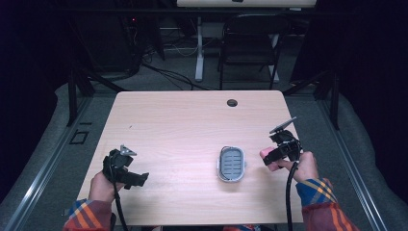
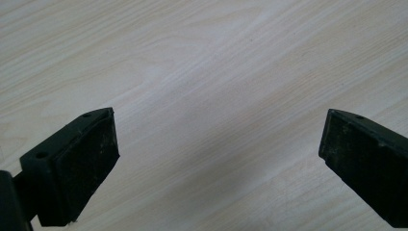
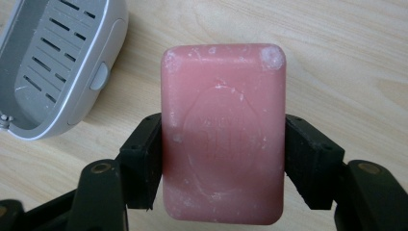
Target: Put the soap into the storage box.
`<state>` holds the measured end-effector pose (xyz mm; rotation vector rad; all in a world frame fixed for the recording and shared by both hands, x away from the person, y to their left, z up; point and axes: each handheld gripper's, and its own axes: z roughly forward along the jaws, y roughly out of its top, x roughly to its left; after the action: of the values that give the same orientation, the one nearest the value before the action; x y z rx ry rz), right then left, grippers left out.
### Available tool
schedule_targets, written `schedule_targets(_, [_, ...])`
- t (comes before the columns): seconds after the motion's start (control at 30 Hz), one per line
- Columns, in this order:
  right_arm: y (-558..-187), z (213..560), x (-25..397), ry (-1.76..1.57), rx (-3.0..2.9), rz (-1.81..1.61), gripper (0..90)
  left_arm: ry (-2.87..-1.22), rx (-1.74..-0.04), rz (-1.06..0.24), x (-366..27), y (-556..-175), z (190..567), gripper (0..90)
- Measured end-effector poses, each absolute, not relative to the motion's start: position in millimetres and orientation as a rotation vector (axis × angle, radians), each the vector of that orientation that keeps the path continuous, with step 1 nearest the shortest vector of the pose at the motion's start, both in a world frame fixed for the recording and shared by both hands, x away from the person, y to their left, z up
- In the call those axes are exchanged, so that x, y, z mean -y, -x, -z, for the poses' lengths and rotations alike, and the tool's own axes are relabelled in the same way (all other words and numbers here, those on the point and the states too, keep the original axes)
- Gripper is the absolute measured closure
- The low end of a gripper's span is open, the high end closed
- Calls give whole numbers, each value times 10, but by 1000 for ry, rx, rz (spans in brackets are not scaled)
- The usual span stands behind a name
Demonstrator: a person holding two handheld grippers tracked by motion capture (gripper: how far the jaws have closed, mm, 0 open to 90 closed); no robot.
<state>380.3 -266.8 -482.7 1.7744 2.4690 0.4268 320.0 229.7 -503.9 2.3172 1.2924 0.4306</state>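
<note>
Centrally, a pale wood-grain worktop [image 1: 183, 130] carried one item: a grey soap dish [image 1: 231, 164], oblong, with a slotted floor, lying right of the middle and nearer the person's edge.

Item, right gripper [image 1: 274, 158]: held above the right side of the worktop, just beside the dish and apart from it. Its black fingers [image 3: 144, 159] pinched a pink soap bar [image 3: 223, 132] across the bar's two long sides. The bar was rectangular with rounded corners, an oval stamp on its face, and whitish scuffs near the top. In the right gripper view the dish [image 3: 53, 62] sat at upper left, clear of the bar.

Item, left gripper [image 1: 139, 179]: held low over the left front part of the worktop, well apart from the dish. Its fingers [image 2: 82, 163] were spread wide, with bare wood [image 2: 216, 96] between them.

Item, sleeves: plaid, orange and blue, at both wrists. A black cable trailed from each gripper toward the person.

Beyond the far edge stood a dark folding chair [image 1: 250, 43] on grey floor.
</note>
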Motion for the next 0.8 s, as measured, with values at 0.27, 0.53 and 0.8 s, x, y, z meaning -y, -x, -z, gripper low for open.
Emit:
schedule_targets(0.27, [-3856,4737,2578,-1739,-2492,-416,367,-2318,-1298,-424,-2297,-3195,5033,2])
schedule_targets(0.53, [-3893,4656,2518,-1707,-2530,-386,367,-2315,-1299,-429,-2300,-3198,5039,1])
schedule_targets(0.8, [-3923,4587,2424,-1667,-2558,-374,368,-2315,-1296,-422,-2303,-3199,5037,2])
